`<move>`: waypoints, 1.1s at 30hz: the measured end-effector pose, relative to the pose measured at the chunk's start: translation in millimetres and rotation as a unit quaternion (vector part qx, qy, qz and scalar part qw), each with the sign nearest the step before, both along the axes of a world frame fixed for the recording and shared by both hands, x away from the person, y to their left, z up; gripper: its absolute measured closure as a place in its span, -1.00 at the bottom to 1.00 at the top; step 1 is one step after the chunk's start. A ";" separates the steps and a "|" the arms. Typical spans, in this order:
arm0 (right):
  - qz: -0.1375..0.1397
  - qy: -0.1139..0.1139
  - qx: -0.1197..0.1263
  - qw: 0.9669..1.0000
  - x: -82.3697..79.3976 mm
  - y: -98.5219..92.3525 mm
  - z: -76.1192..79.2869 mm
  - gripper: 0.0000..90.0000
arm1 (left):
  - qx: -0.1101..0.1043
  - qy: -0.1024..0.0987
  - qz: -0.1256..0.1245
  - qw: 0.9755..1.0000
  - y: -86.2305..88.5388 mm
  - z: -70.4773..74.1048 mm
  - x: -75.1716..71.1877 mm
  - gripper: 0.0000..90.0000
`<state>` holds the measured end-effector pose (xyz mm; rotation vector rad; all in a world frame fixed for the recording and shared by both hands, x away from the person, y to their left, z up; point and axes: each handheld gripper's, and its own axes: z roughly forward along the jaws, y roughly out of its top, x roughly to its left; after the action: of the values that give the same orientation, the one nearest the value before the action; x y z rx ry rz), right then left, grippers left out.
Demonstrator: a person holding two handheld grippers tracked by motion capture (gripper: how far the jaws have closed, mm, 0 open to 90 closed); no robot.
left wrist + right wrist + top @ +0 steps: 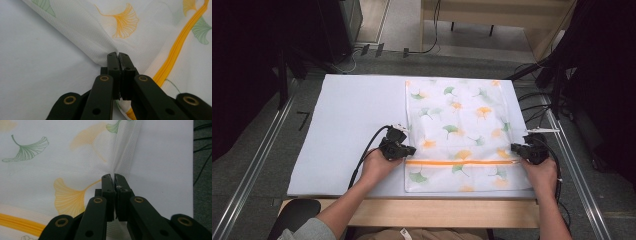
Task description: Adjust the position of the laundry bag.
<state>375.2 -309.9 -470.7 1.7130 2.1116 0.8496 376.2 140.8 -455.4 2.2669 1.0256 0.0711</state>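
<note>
A white mesh bag [459,120] printed with green and orange ginkgo leaves lies flat on the right half of the table, an orange zipper [462,162] running across it near the front. My left gripper [411,149] is shut on the bag's left edge just above the zipper; the mesh [100,47] puckers into the closed jaws. My right gripper [515,147] is shut on the bag's right edge at the same level, and the fabric [125,157] folds into a ridge there. The zipper [175,50] runs past the left jaws, and the zipper [20,222] shows at lower left in the right gripper view.
The pale grey table top [347,130] has bare room to the left of the bag. Its front wooden edge [412,212] is near the person's forearms. Metal rails [257,165] flank the table, and cables [537,107] lie on the floor at right.
</note>
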 end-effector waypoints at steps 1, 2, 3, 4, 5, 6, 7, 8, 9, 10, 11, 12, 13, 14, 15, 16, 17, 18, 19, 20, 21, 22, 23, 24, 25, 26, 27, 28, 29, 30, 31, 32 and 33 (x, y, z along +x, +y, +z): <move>0.002 0.002 0.003 1.000 0.2 -0.5 0.4 0.98 | -0.004 0.003 0.005 1.000 0.3 0.4 0.3 0.99; 0.002 0.003 0.004 1.000 0.2 -0.6 0.8 0.99 | -0.006 0.005 0.005 1.000 1.6 1.1 0.8 0.99; 0.005 0.005 0.007 1.000 0.2 -0.7 1.9 0.99 | -0.007 0.006 0.006 1.000 2.5 1.7 1.2 0.99; 0.005 0.005 0.007 1.000 0.2 -0.7 1.9 0.99 | -0.013 0.010 0.010 1.000 3.4 2.1 1.5 0.99; 0.006 0.006 0.008 1.000 0.3 -0.4 2.4 0.99 | -0.013 0.012 0.010 1.000 5.2 2.9 2.3 0.99; 0.007 0.006 0.008 1.000 0.4 -0.3 2.7 0.99 | -0.017 0.015 0.009 1.000 6.7 3.6 2.9 0.99; 0.008 0.006 0.009 1.000 0.4 -0.1 3.1 0.99 | -0.022 0.019 0.013 1.000 8.3 4.6 3.3 0.99; 0.009 0.007 0.011 1.000 0.6 0.2 3.6 0.99 | -0.024 0.023 0.014 0.999 10.1 5.7 3.9 0.99; 0.007 0.007 0.011 1.000 0.7 0.6 4.0 0.99 | -0.028 0.023 0.018 0.999 11.6 6.7 4.1 0.99; 0.010 0.007 0.015 1.000 0.9 0.7 4.4 0.99 | -0.028 0.024 0.014 0.999 13.8 7.6 4.9 0.99; 0.011 0.007 0.016 1.000 1.2 1.2 4.8 0.99 | -0.030 0.023 0.015 0.999 15.5 8.5 5.0 0.99; 0.011 0.007 0.019 1.000 1.5 2.0 5.0 0.99 | -0.033 0.024 0.016 0.999 17.0 8.9 5.3 0.99; 0.013 0.009 0.020 1.000 1.9 2.7 5.4 0.99 | -0.034 0.029 0.016 0.999 18.6 9.3 5.8 0.99; 0.015 0.009 0.021 1.000 2.4 3.5 5.6 0.99 | -0.037 0.033 0.018 0.999 20.3 9.6 6.2 0.99; 0.018 0.010 0.023 1.000 3.3 5.3 6.3 0.99 | -0.039 0.038 0.019 0.998 21.8 9.9 6.6 0.99; 0.018 0.010 0.023 1.000 3.3 5.3 6.3 0.99 | -0.040 0.040 0.018 0.998 23.8 10.4 7.2 0.99; 0.017 0.012 0.024 1.000 3.6 6.8 7.0 0.99 | -0.043 0.044 0.020 0.998 25.5 11.0 7.4 0.99; 0.020 0.012 0.027 0.999 4.3 8.7 8.3 0.99 | -0.045 0.048 0.020 0.998 27.3 11.6 7.9 0.99; 0.020 0.012 0.027 0.999 4.3 8.7 8.3 0.99 | -0.046 0.050 0.021 0.997 29.2 12.4 8.0 0.99; 0.023 0.011 0.029 0.999 4.5 9.7 8.9 0.99 | -0.047 0.053 0.021 0.997 31.5 13.2 8.5 0.99; 0.028 0.012 0.031 0.999 5.0 12.1 10.3 0.99 | -0.047 0.052 0.022 0.997 32.8 13.6 8.7 0.99; 0.028 0.012 0.031 0.999 5.0 12.1 10.3 0.99 | -0.046 0.053 0.021 0.997 34.7 14.4 8.9 0.99; 0.029 0.013 0.031 0.999 5.0 13.7 10.9 0.99 | -0.045 0.053 0.022 0.997 36.0 14.9 9.0 0.99; 0.033 0.013 0.031 0.999 5.3 14.7 11.4 0.99 | -0.044 0.056 0.023 0.997 37.8 15.4 9.1 0.99; 0.035 0.014 0.033 0.999 5.5 16.7 11.7 0.99 | -0.045 0.059 0.022 0.997 39.9 15.9 9.5 0.99; 0.037 0.014 0.033 0.999 5.9 18.2 12.1 0.99 | -0.048 0.062 0.025 0.997 41.8 16.5 9.5 0.99; 0.041 0.014 0.032 0.999 6.4 19.4 12.4 0.99 | -0.051 0.063 0.027 0.996 44.1 17.2 9.8 0.99; 0.043 0.015 0.034 0.998 6.9 20.8 12.7 0.99 | -0.054 0.065 0.031 0.996 46.1 17.9 9.9 0.99; 0.045 0.016 0.037 0.998 7.3 22.3 13.1 0.99 | -0.054 0.064 0.032 0.996 48.3 18.8 10.0 0.99; 0.046 0.017 0.038 0.998 7.7 23.7 13.6 0.99 | -0.053 0.063 0.032 0.996 50.3 19.4 10.0 0.99; 0.049 0.018 0.038 0.998 8.2 25.0 14.1 0.99 | -0.054 0.063 0.035 0.996 51.9 20.0 10.0 0.99; 0.052 0.018 0.039 0.998 8.6 26.5 14.5 0.99 | -0.055 0.063 0.036 0.996 53.6 20.4 9.9 0.99; 0.059 0.017 0.039 0.997 9.7 29.5 15.2 0.99 | -0.053 0.062 0.035 0.996 55.4 20.8 9.8 0.99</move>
<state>384.9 -280.4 -455.4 1.6657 2.2478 0.9543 386.0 196.2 -434.6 2.1606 1.1462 -0.0948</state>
